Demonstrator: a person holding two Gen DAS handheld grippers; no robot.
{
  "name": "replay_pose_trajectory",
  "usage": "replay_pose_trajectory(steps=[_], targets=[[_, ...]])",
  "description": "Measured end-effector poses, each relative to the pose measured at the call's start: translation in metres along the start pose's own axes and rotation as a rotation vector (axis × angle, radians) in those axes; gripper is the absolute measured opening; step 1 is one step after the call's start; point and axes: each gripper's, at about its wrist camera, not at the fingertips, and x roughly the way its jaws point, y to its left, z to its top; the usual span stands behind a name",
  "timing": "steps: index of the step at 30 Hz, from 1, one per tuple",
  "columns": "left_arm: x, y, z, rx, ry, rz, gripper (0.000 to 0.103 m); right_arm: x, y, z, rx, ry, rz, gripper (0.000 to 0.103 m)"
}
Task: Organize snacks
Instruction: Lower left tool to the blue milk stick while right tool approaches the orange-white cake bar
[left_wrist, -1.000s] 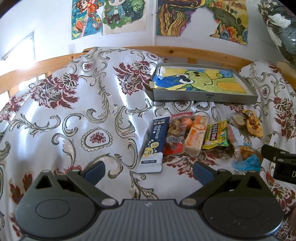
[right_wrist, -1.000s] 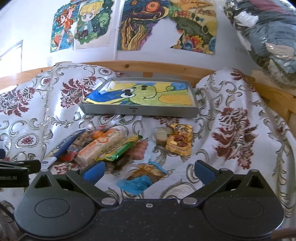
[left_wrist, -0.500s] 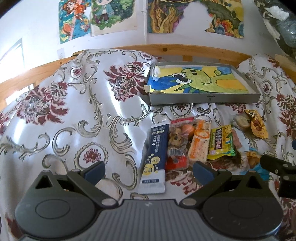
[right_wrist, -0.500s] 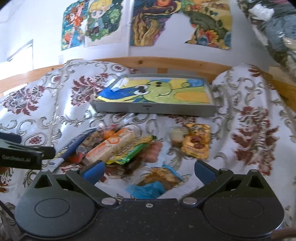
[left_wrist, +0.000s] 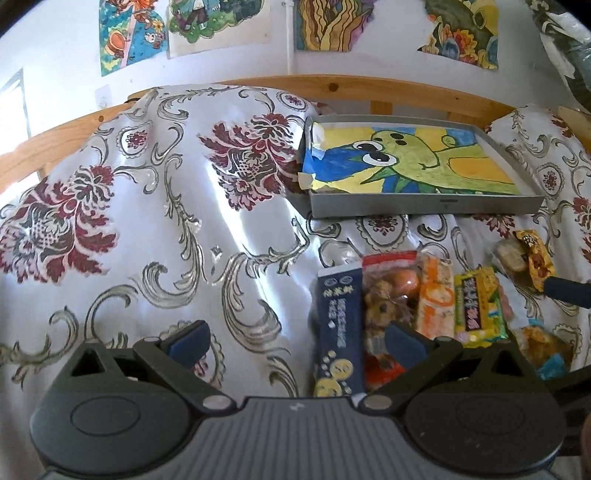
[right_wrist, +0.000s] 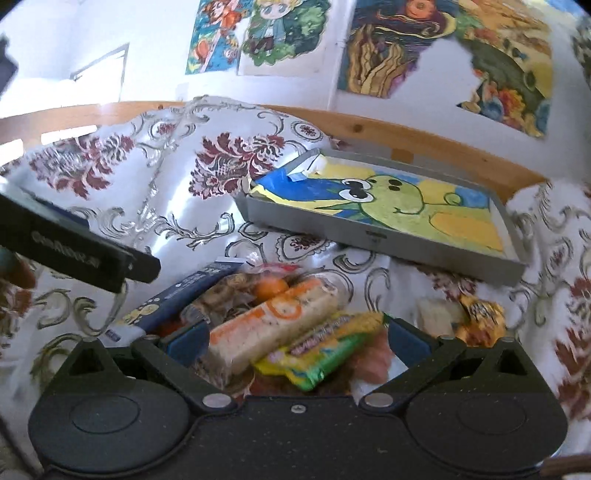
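Observation:
Several snack packs lie in a row on the floral cloth: a dark blue pack (left_wrist: 338, 328), a clear bag of cookies (left_wrist: 388, 295), an orange-and-white pack (left_wrist: 436, 299) and a yellow-green pack (left_wrist: 476, 306). Behind them sits a grey tray (left_wrist: 424, 205) lined with a frog drawing. My left gripper (left_wrist: 295, 341) is open, low over the cloth, its right finger over the cookie bag. My right gripper (right_wrist: 297, 339) is open and straddles the orange-and-white pack (right_wrist: 273, 325) and the yellow-green pack (right_wrist: 325, 345). The grey tray (right_wrist: 373, 236) lies beyond them.
A small yellow packet (left_wrist: 535, 258) and a pale wrapped sweet (left_wrist: 511, 256) lie at the far right. A wooden rail (left_wrist: 369, 88) runs behind the cloth, with drawings on the wall above. The left gripper's body (right_wrist: 74, 251) crosses the right wrist view at left.
Both grippers have moved forward and down toward the snack row. The right one now has the orange-and-white and yellow-green packs between its open fingers. The left has shifted over the blue pack.

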Motion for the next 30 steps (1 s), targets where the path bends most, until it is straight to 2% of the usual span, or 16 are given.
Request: replay_pose_trajectory(steps=[6,13,20,25,30], targets=[[0.013,0.008,0.013,0.023,0.027,-0.059,0.102,0.029,0.016,0.007,-0.036,0.044,-0.064,0.102],[0.034,0.007,0.014,0.016,0.08,-0.104,0.102,0.046,0.024,0.006,-0.045,0.051,-0.056,0.096],[0.051,0.001,0.012,0.01,0.14,-0.188,0.092,0.044,0.031,-0.001,-0.063,0.033,-0.069,0.091],[0.06,0.004,0.012,-0.009,0.154,-0.198,0.086,0.043,0.029,0.0,-0.047,0.063,-0.048,0.084],[0.066,0.01,0.012,-0.033,0.178,-0.193,0.074,0.041,0.029,0.001,-0.033,0.079,-0.045,0.081]])
